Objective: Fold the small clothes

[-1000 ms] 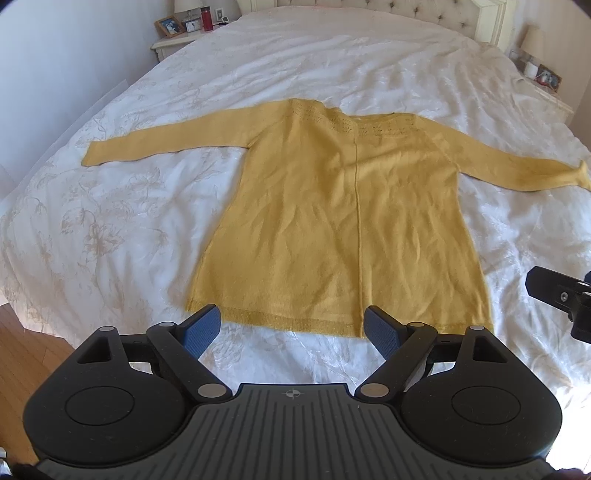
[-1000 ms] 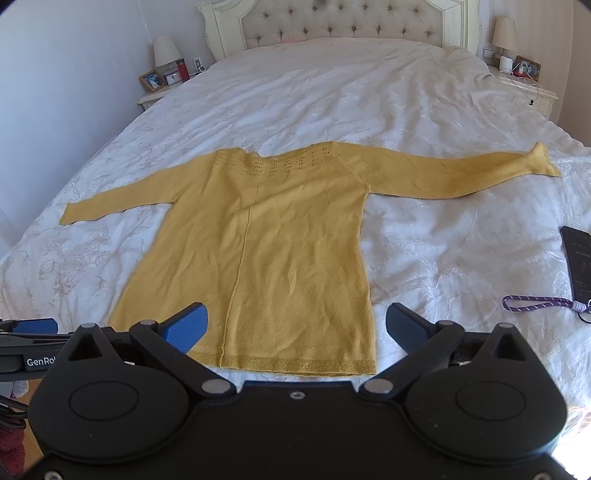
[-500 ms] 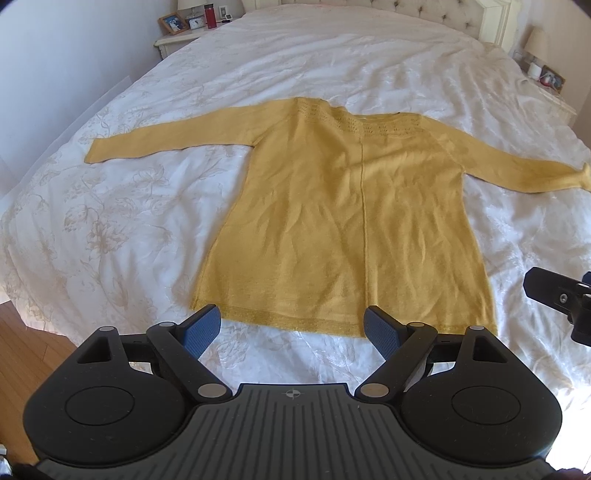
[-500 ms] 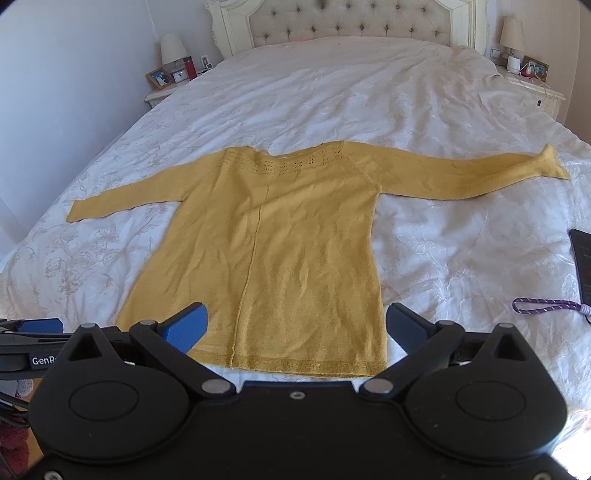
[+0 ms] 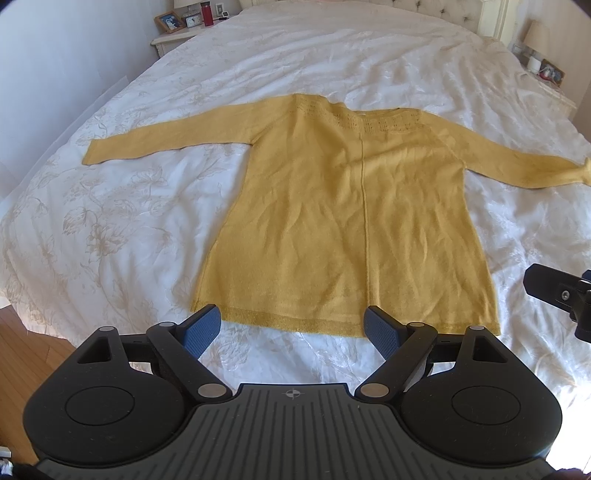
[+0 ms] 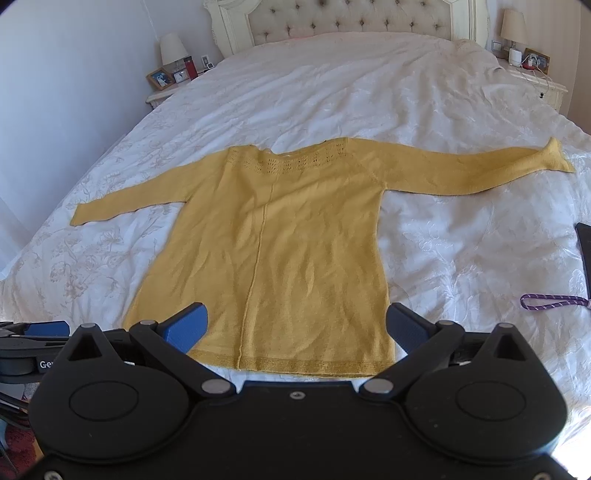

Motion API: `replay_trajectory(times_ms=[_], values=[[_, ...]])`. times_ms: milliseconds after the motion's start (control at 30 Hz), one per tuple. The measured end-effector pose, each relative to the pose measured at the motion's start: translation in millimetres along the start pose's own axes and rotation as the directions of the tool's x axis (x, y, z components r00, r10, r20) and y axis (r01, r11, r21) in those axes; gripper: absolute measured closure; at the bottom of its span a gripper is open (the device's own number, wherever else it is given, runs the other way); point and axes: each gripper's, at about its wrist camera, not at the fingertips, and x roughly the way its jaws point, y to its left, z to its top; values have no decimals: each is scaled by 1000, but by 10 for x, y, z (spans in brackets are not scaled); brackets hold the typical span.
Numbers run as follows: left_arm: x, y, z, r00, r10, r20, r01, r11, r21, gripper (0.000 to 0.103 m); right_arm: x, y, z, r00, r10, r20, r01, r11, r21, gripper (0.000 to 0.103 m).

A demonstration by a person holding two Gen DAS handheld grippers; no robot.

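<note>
Lying at the right edge of the white bedspread (image 6: 332, 92) are a dark flat device (image 6: 584, 251) and a purple cord (image 6: 552, 301), well apart from the yellow sweater (image 6: 280, 240). Bedside tables with lamps and picture frames flank the tufted headboard (image 6: 347, 20). The sweater lies flat mid-bed, sleeves spread out to both sides, hem nearest the cameras. Both tools hover above that hem: the left gripper (image 5: 291, 326) and right gripper (image 6: 295, 326) stand wide, holding nothing, blue pads clear of the knit
</note>
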Motion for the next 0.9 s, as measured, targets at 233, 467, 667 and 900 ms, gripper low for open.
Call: replay_trajectory(times_ms=[233,467,667,900], values=[[50,10,42,1000,2,-14,-2,1000,1,18,42,-5,13,1000,4,-11,-4,1000,18,1],[117,58,87,1000,4,-22,-4,1000,-3,18,120,17,39,1000,13,-24,-12,1000,23,1],[168,108,168,1000,-2,-14,2,1000,-12,18,213,58,82,999,22,-41,-21,999,30,1],[168,167,392,996,4,87,-2,1000,-24,18,385,49,237,998,53,-38,-50,996,77,1]])
